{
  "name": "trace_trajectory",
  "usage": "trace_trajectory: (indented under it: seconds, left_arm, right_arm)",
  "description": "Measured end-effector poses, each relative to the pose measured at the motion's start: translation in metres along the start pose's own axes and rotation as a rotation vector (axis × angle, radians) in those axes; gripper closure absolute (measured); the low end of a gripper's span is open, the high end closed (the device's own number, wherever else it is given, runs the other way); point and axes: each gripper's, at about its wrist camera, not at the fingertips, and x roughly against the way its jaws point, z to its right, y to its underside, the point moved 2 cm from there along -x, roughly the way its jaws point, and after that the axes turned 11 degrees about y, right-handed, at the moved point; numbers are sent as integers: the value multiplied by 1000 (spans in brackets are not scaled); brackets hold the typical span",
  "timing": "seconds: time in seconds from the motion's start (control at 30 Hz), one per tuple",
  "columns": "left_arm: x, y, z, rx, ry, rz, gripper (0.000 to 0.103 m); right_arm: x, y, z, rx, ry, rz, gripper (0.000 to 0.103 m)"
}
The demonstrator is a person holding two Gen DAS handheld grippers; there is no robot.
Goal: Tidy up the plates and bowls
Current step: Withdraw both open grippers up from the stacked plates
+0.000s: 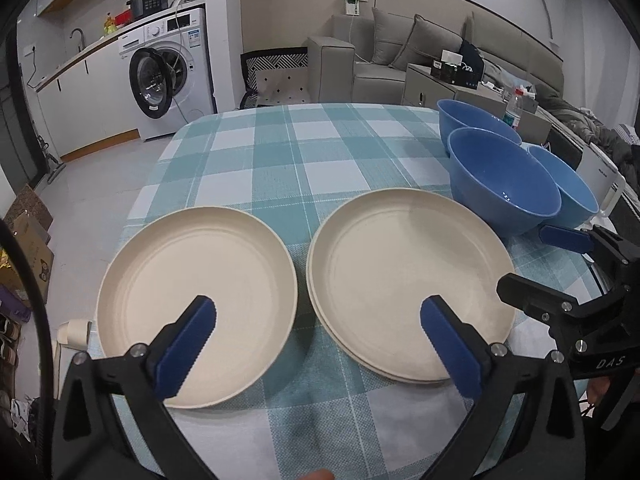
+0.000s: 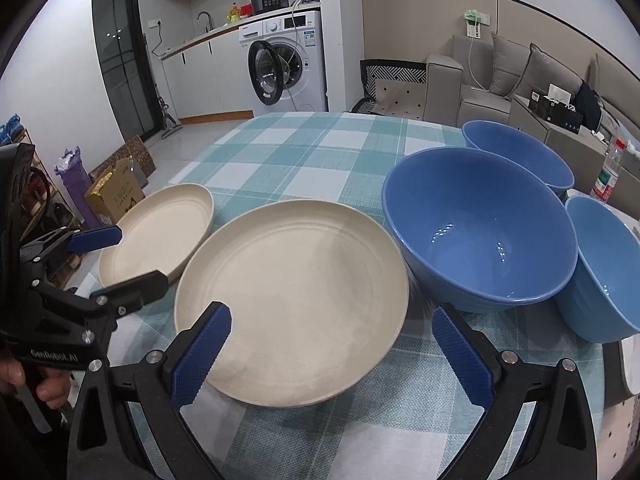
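Left wrist view puts your left gripper (image 1: 318, 342) above the gap between a single cream plate (image 1: 196, 312) and a stack of two plates (image 1: 408, 280), jaws wide apart, holding nothing. Your right gripper (image 2: 332, 354) likewise gapes empty over that stack, three blue bowls (image 2: 480, 228) just beyond its right finger.

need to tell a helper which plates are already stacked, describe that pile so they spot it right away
On the teal checked tablecloth lie two cream plate spots, with three blue bowls on one side. The stacked plates are the cream spot right beside the bowls. Unlike the single plate farther from the bowls, a second rim shows under its near edge.
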Motion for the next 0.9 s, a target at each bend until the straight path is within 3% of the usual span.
trace_trajectory:
  seconds: [0.37, 0.9]
  left_arm:
    - [32, -11, -31, 67, -60, 86, 0]
    - [59, -16, -69, 127, -115, 141, 0]
  right_arm:
    - [18, -6, -7, -8, -52, 50, 1]
    - [31, -36, -32, -4, -92, 107, 1]
